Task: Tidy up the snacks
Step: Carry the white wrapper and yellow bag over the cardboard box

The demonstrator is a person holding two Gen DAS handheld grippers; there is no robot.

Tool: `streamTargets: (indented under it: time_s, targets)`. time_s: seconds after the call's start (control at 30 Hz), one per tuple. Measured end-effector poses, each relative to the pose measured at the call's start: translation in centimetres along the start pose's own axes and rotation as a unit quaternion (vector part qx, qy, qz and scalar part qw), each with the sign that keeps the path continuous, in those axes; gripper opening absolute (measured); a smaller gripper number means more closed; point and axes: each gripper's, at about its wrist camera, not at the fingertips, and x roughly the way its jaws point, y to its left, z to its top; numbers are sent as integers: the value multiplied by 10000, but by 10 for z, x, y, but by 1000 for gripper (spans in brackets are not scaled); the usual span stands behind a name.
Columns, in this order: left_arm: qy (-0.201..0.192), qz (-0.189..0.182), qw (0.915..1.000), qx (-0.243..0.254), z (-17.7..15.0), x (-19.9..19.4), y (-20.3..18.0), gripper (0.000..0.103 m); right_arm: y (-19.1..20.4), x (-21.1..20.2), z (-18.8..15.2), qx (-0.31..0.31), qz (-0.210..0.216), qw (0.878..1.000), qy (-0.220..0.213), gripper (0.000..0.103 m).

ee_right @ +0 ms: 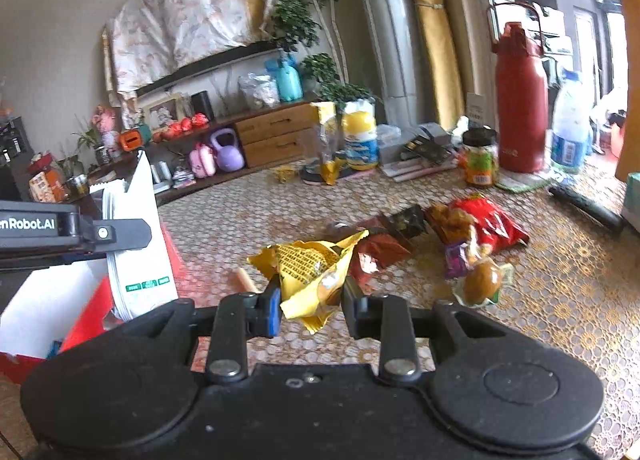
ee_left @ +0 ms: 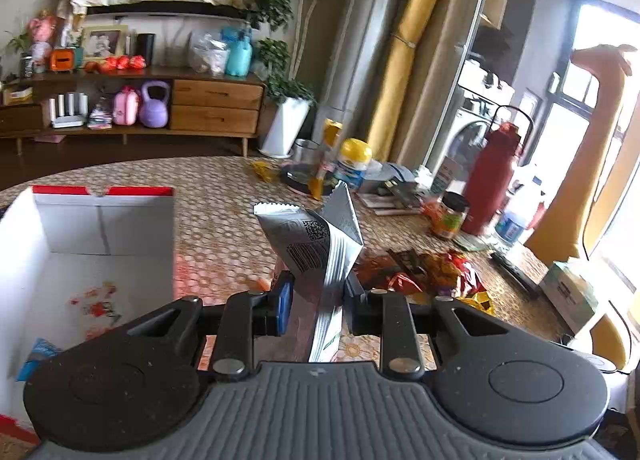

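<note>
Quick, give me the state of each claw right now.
Left claw: closed on the silver packet, held up beside the white box.
Right claw: closed on the yellow packet, above the table.

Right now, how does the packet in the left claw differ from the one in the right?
The silver packet is pale with a barcode and QR code; the yellow packet carries dark print. The silver one stands upright beside the white box; the yellow one is crumpled, over the table. Both are pinched between claw fingers.
</note>
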Motion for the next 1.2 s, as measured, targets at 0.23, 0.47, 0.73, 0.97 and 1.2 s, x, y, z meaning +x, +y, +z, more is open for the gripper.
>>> streamTargets:
  time_s: [0.23,0.47,0.73,0.97,1.2]
  targets:
    - [-121,273,9994,-181,-3,-16,26,25,29,-8,6,-241,293,9993,-56,28]
    - [-271,494,9974,-451,-3,-36,59,25,62,-8,11,-522,588,9969,-52,28]
    - [-537,686,9941,-650,3,-59,86,25,98,-10,13,-825,894,9925,-83,28]
    - [-617,954,9906,-765,4,-68,113,25,127,-13,12,-1079,1138,9876,-92,28]
    - [-498,1337,9865,-800,14,-64,153,25,167,-8,13,-1408,1496,9787,-31,28]
